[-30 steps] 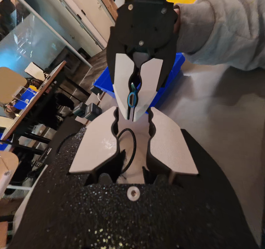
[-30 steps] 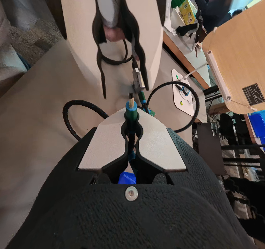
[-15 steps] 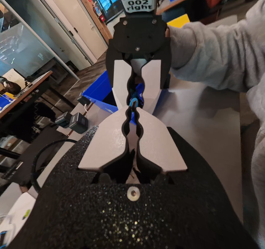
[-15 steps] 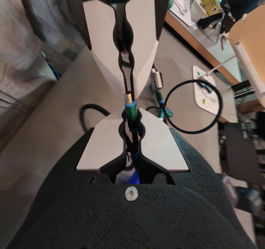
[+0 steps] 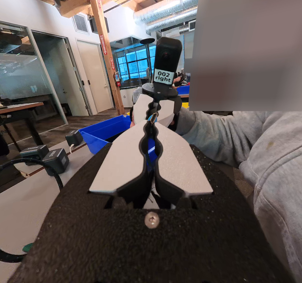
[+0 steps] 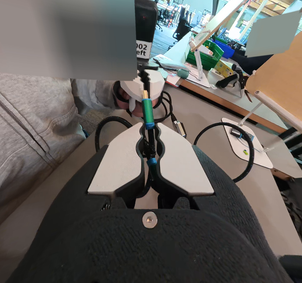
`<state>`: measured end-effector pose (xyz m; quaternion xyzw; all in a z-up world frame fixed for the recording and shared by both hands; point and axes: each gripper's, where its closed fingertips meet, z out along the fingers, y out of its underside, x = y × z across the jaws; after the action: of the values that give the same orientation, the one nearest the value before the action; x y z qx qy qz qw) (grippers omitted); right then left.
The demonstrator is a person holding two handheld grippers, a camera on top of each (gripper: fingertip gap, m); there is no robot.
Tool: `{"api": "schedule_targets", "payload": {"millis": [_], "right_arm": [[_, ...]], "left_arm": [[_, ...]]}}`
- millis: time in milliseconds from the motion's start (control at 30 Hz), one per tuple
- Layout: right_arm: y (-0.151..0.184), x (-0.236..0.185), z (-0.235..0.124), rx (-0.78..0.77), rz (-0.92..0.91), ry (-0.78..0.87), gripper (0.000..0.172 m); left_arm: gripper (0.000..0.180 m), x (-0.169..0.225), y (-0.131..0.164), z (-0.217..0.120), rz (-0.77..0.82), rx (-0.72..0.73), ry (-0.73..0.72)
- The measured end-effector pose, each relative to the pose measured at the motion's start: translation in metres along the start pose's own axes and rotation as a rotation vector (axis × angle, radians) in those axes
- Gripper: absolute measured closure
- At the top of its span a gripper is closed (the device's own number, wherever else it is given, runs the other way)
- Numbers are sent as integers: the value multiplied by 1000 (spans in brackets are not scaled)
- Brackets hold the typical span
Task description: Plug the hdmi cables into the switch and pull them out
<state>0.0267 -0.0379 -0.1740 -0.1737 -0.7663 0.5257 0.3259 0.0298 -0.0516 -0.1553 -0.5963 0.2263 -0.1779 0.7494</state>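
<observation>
1. Presently, the right claw [image 6: 149,125] is clamped on the blue collar behind a green plug [image 6: 147,110], which sticks out ahead.
2. The left claw [image 5: 151,124] is together, seemingly pinching a thin black cable [image 6: 167,107].
3. The plug's gold tip [image 5: 153,117] meets the left claw's tips, above the worktop [image 6: 204,111].

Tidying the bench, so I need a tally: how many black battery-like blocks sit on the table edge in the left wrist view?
3: two side by side at the left edge, one farther back beside the blue bin. Others may be hidden behind the left gripper.
</observation>
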Motion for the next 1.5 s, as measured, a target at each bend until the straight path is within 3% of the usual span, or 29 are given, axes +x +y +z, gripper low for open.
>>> {"api": "schedule_targets", "payload": {"millis": [267,333,400,533,667,800,967,1200,1267,1367,1500], "right_arm": [[11,-1,11,-112,-62,22,163],[17,-1,8,-184,-63,30,163],[31,-4,3,-317,-72,29,163],[63,-9,-2,-651,-67,35,163],[81,-6,9,-838,40,-9,163],[111,-2,25,-1035,107,-129,162],[146,-4,46,-1159,169,-264,163],[172,-4,61,-1189,180,-226,162],[168,1,62,-1154,152,-171,146],[141,21,63,-1013,51,-29,124],[85,56,61,-759,-222,212,115]], "left_arm": [[179,-4,4,-5,-56,-9,-14],[176,-18,12,-15,-8,-95,-112],[155,-45,20,-39,107,-226,-283],[117,-90,61,-93,180,-649,-480],[115,-109,94,-118,262,-903,-501],[120,-121,115,-126,301,-1021,-476],[129,-132,135,-133,367,-1136,-425],[157,-145,150,-137,509,-1175,-408],[158,-148,150,-138,482,-1157,-421],[158,-155,141,-140,367,-1069,-476],[158,-170,111,-146,181,-875,-597]]}}
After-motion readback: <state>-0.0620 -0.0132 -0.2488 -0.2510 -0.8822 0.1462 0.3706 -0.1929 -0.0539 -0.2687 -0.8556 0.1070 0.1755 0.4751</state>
